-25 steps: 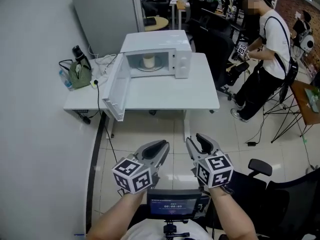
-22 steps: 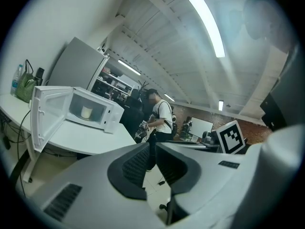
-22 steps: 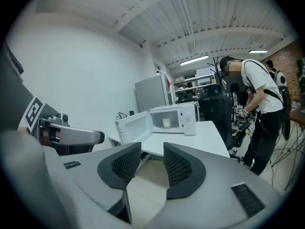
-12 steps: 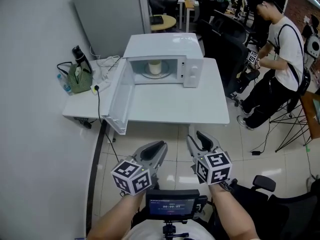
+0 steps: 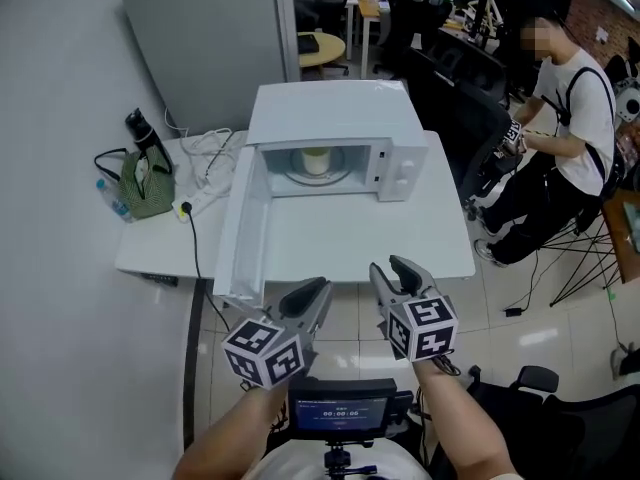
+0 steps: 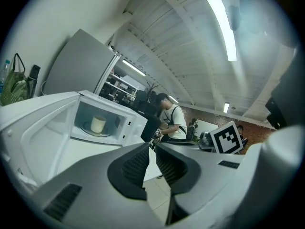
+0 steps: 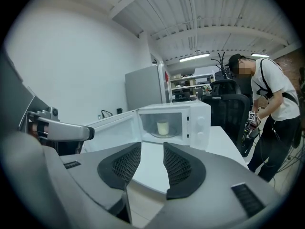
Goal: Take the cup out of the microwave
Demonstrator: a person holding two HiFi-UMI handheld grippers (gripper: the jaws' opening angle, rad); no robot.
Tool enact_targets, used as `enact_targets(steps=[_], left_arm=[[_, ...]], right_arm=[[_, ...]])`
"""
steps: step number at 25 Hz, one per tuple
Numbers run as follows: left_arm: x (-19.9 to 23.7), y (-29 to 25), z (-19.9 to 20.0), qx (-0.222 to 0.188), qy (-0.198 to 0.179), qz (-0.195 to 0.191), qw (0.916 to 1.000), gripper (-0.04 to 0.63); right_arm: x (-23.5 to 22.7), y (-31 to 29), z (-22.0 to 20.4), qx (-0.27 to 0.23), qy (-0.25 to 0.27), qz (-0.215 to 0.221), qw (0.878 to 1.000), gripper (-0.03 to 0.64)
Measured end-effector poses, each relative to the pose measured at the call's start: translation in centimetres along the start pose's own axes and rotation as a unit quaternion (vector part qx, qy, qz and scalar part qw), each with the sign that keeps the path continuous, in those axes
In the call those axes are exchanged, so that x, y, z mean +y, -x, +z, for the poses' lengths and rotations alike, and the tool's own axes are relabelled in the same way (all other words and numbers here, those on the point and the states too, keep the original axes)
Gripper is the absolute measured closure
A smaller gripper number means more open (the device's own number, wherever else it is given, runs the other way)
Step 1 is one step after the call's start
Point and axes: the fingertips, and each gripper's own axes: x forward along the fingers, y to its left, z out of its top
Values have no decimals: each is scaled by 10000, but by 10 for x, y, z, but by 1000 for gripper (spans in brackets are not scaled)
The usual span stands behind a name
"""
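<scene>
You face a white-tiled office floor with a white rectangular table against the wall and a grey partition panel behind it. On the table stands a white microwave oven with its door swung wide open to the left. The cream-coloured cylindrical cup stands upright on the round glass turntable inside the microwave cavity, and nothing touches it. Your left gripper hangs over the floor just short of the table's near edge. Its jaws are almost together, with a slim gap and nothing between them. Your right gripper is just beside it, its jaws slack and a little wider apart, also empty. Both point toward the microwave and are well apart from the cup. A green fabric bag and a dark bottle sit at the table's far left. A person in a white shirt stands bent over at the right.
</scene>
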Motion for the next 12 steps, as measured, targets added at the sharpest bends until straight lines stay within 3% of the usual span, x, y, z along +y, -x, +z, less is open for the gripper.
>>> enact_targets(steps=[6,12], left_arm=[[35,-25,17,-52,26,58,10000,531],[75,-62,30,-139,50,424,9990,531]], right_arm=[[-9,-56,15,22,220,39,9997,449],[-23,-133,19,181,484,449,9977,449]])
